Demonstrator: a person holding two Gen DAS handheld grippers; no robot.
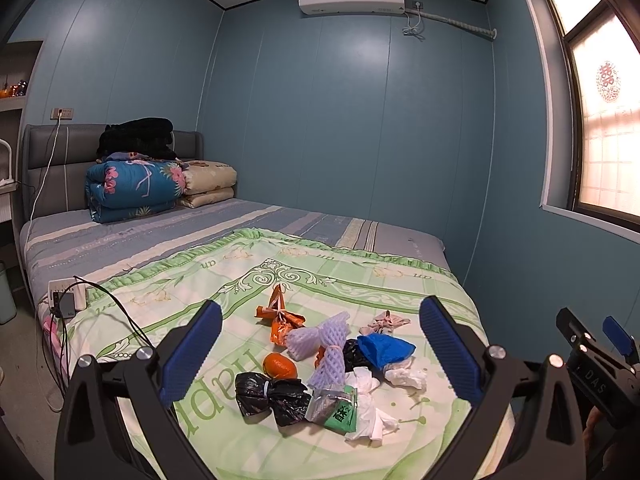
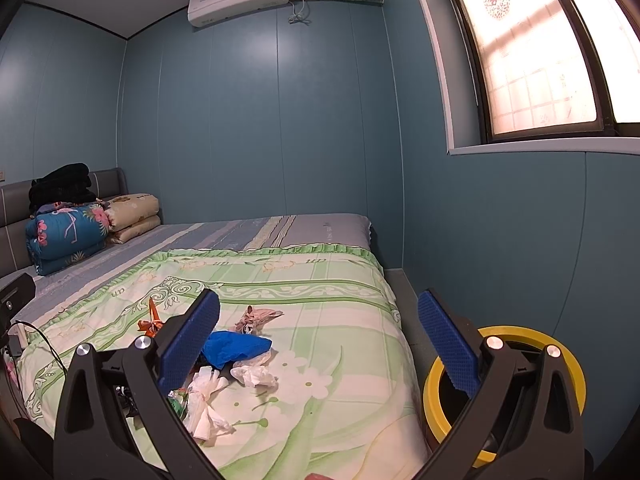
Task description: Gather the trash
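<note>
Both grippers, left and right, spread wide and empty above a trash pile on the bed's green sheet, yellow-rimmed bin beside the bed.

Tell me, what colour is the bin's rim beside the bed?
Yellow; the bin shows only in the right wrist view.

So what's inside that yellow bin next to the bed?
The yellow bin looks dark inside, like a black liner. No trash shows in it, but the right gripper covers part of the opening and the bottom is hidden.
</note>
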